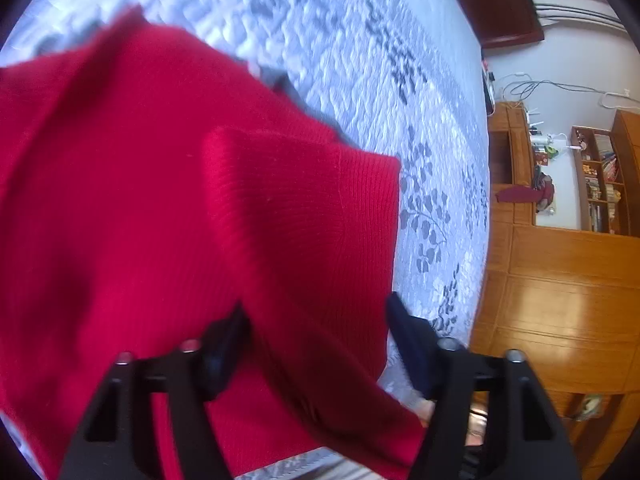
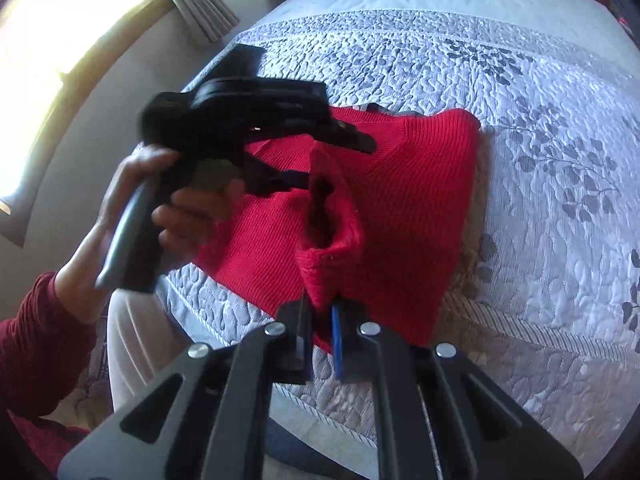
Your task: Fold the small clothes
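A small red knitted sweater lies on the quilted bedspread. My right gripper is shut on the ribbed cuff of a red sleeve and holds it raised over the sweater's body. In the left wrist view the sweater fills the frame. My left gripper is open, its fingers on either side of the red cloth without pinching it. The left gripper also shows in the right wrist view, held by a hand over the sweater's left part.
The bed's near edge runs just under my right gripper. A wooden floor and wooden shelves lie beside the bed. A window with curtains is at the far left.
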